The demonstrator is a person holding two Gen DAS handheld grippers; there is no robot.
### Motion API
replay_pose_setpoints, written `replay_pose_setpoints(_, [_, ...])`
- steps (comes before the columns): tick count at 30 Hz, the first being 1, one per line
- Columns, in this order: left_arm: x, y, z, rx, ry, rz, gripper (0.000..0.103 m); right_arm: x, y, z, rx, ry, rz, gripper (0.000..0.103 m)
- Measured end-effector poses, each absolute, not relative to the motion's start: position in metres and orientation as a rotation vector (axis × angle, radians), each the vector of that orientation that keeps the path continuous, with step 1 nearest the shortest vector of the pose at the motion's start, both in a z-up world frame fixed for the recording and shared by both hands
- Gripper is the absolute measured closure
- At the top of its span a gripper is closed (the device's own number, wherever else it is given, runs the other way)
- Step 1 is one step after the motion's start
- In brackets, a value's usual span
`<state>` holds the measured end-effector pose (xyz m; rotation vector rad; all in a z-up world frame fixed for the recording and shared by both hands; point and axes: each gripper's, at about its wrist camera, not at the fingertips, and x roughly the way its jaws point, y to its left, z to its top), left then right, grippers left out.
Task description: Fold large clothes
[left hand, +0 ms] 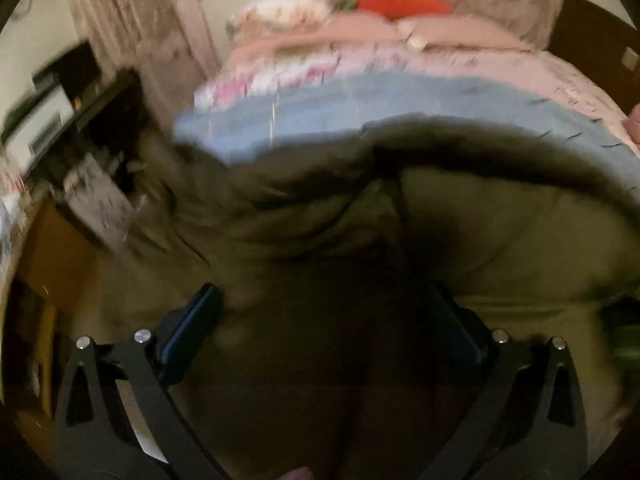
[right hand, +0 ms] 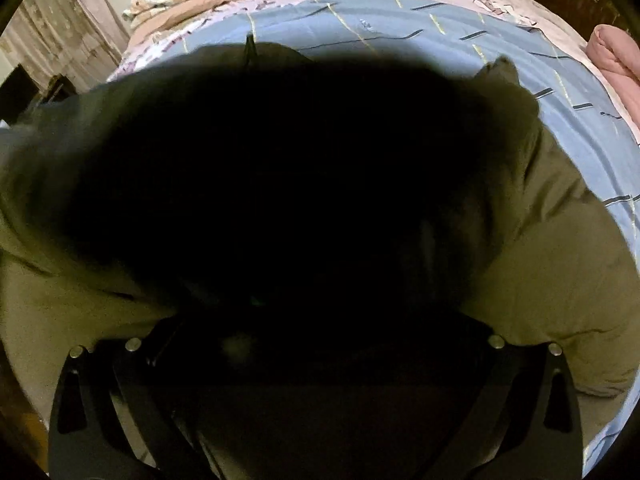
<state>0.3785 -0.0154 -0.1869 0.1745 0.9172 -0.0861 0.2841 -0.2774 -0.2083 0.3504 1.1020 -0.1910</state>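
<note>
Beneath us, left claw [left hand: 320, 320] standing wide apart, gripping nothing; right claw [right hand: 320, 332] lost in shadow, we are not telling its state. Olive coat [right hand: 560, 280] lying on bed [right hand: 440, 32]. We are risking puffy fold springing open.

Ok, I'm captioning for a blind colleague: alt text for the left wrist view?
The left gripper, jaws wide open and empty, hangs above a rumpled olive-green garment on a bed. Behind it lie a blue sheet, pink bedding and a red cushion; the picture is motion-blurred.
</note>
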Motion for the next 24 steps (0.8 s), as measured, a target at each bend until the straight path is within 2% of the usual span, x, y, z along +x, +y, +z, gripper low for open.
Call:
replay_pose_setpoints(2, [0.383,-0.006,-0.201,0.116,0.923,-0.083,0.002,0.274,-0.277,-0.179,0.338,1.014,-0.186,0.001])
replay_pose_setpoints(6, [0.381,-0.011,-0.211,0.182,0.909,-0.073,0.002,0.266,-0.265,-0.129,0.272,0.860,-0.216,0.001])
replay_pose_setpoints(10, [0.381,-0.006,-0.212,0.158,0.930,-0.084,0.002,0.286,-0.260,-0.145,0.288,0.872,-0.281,0.001])
replay_pose_setpoints(15, [0.382,-0.006,-0.215,0.143,0.933,-0.098,0.002,0.326,-0.280,-0.210,0.282,1.057,-0.285,0.001])
replay_pose_setpoints(19, [0.386,-0.006,-0.216,0.135,0.942,-0.100,0.002,0.322,-0.292,-0.192,0.304,1.041,-0.249,0.001])
replay_pose_setpoints(24, [0.377,-0.003,-0.181,0.227,0.859,-0.077,0.002,0.276,-0.316,-0.143,0.391,0.872,-0.271,0.001])
